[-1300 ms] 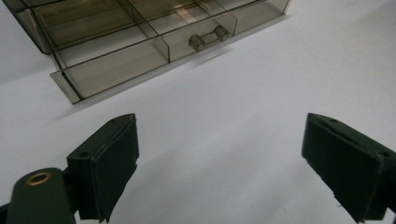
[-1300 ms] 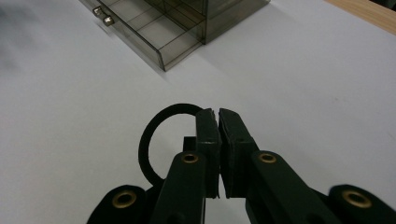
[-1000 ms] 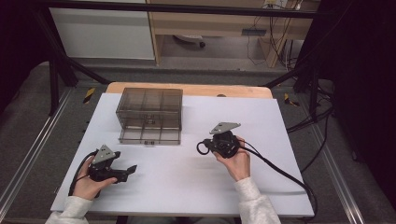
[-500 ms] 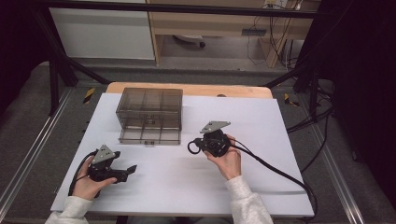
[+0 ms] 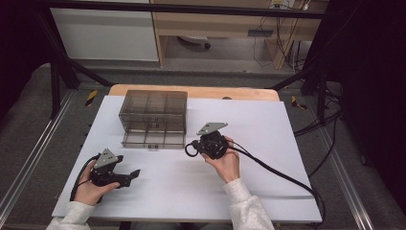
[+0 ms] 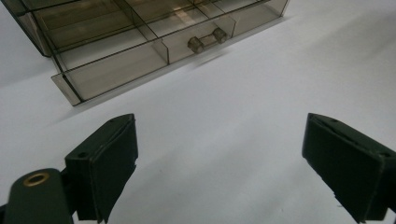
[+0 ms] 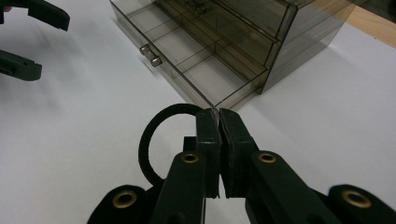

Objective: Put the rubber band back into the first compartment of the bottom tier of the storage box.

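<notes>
Pinching a black ring (image 7: 150, 140), the right gripper (image 7: 218, 116) points toward the drawer box (image 7: 224, 42).

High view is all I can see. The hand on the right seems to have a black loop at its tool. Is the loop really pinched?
Observer: Yes. In the right gripper view the right gripper has its jaws shut, and the black ring runs in between them.
Operator: Is anything inside that see-through box?
Observer: Its bottom drawer is pulled out, and the compartments I can see look empty.
Operator: And the other tool?
Observer: The left gripper has its jaws wide apart with nothing between them. It faces the drawer's small handle.
</notes>
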Motion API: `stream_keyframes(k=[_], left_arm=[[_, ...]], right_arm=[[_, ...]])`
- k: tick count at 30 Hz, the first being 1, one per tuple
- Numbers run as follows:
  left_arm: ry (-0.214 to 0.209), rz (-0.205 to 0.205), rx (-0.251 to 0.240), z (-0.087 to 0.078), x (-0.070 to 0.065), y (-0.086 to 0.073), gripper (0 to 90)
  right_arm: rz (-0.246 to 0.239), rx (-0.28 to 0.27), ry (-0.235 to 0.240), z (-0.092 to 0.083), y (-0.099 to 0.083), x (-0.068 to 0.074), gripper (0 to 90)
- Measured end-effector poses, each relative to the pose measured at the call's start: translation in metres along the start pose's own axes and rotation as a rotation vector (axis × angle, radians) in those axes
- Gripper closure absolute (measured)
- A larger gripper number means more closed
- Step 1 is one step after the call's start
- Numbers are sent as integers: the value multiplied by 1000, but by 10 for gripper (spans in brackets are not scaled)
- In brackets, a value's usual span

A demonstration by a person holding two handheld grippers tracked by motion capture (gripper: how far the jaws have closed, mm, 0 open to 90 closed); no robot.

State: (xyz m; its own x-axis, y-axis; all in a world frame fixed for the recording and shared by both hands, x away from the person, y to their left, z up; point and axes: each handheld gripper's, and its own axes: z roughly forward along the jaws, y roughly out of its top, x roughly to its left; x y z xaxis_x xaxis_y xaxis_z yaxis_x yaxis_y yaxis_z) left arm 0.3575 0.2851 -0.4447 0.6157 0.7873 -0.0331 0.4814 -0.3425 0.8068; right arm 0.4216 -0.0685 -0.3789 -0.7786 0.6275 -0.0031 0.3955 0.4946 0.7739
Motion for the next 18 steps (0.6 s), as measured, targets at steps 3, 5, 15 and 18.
stream_keyframes(k=[3, 5, 15, 18], left_arm=[[1, 0, 1, 0, 0, 0, 104], [1, 0, 1, 0, 0, 0, 104], [0, 1, 1, 0, 0, 0, 104], [-1, 0, 2, 0, 0, 0, 104]], right_arm=[[-4, -7, 1, 1, 3, 1, 874], [-4, -11, 2, 3, 5, 2, 874], [-15, -18, 12, 11, 15, 8, 874], [-21, -17, 15, 13, 18, 10, 874]])
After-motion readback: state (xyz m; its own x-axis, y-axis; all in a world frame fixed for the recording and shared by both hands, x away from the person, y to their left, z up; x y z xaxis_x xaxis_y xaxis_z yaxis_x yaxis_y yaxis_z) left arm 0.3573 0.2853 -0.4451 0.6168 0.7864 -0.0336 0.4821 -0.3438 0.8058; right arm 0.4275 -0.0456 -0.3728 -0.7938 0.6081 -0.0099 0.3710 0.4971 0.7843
